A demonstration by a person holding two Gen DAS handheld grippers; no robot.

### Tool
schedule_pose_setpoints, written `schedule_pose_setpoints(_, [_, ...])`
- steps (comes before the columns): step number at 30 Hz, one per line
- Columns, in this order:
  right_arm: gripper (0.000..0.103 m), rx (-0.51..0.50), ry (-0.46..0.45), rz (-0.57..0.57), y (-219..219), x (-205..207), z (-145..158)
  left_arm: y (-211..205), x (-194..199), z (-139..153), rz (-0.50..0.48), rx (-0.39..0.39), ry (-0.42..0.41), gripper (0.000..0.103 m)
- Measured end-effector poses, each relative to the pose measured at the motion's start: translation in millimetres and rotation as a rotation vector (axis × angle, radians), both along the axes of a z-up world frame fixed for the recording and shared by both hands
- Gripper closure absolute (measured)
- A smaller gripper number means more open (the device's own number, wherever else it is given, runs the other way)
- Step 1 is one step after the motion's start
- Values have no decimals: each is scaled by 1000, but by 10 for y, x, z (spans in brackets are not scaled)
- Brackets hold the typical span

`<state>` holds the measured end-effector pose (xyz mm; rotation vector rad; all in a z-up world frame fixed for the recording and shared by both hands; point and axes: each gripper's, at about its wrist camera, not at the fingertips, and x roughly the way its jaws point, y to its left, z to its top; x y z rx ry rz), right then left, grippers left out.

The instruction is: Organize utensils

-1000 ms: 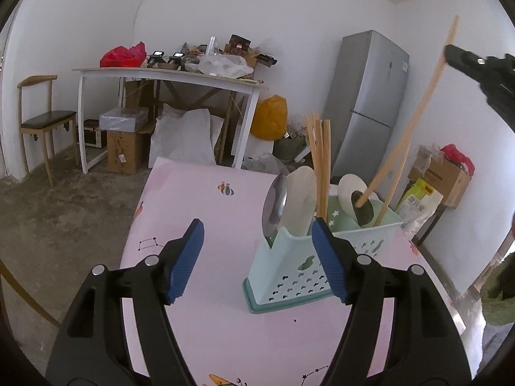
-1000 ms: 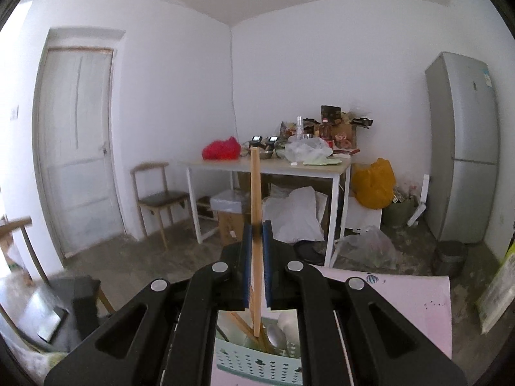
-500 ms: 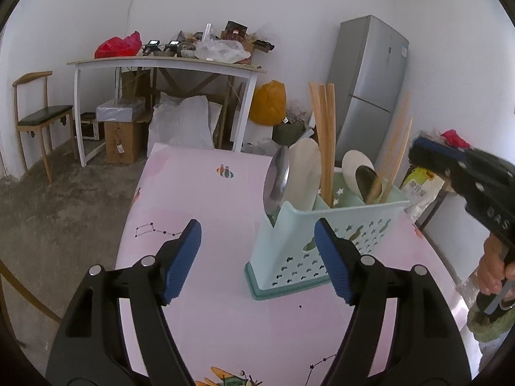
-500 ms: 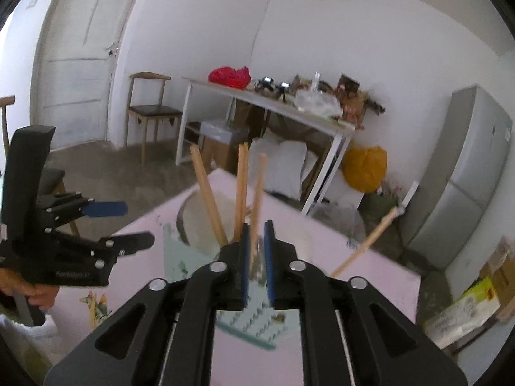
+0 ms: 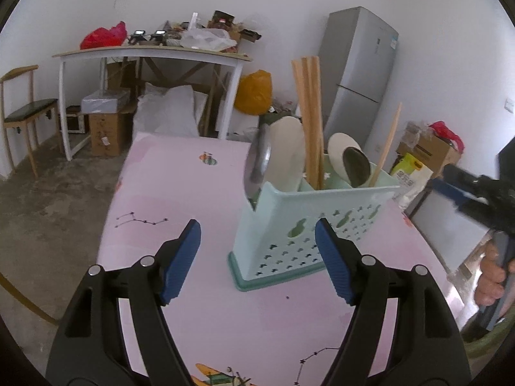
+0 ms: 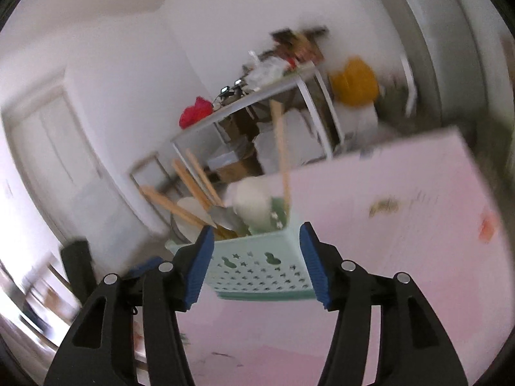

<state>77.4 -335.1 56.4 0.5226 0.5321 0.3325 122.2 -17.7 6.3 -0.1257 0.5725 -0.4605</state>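
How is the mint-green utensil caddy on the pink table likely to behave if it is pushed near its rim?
The utensil caddy is probably light: its walls look like thin perforated plastic. It may tip rather than slide, since the tall chopsticks and spoons stand well above the rim. On the smooth pink table, a push low at the base would likely slide it instead.

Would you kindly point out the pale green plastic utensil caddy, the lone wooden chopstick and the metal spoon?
Pale green plastic utensil caddy (image 5: pixel 309 225): left wrist view, on its perforated front wall.
Lone wooden chopstick (image 5: pixel 388 143): left wrist view, mid-shaft, above the caddy rim.
Metal spoon (image 5: pixel 259 164): left wrist view, on its bowl.
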Motion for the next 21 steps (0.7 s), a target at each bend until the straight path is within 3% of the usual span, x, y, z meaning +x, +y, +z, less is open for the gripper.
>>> schedule_pose_setpoints(3, [45, 144, 44, 25, -157, 156, -238, -56, 36, -25, -24, -9, 10, 33])
schedule_pose_setpoints(6, [43, 204, 69, 59, -106, 347, -388, -97, 90, -52, -42, -26, 26, 33])
schedule_pose_setpoints(14, [39, 198, 102, 117, 85, 699, -540, -166, 257, -152, -79, -76, 89, 33])
schedule_pose_setpoints(21, [37, 208, 120, 128, 129, 663, -493, -204, 295, -161, -108, -105, 110, 33])
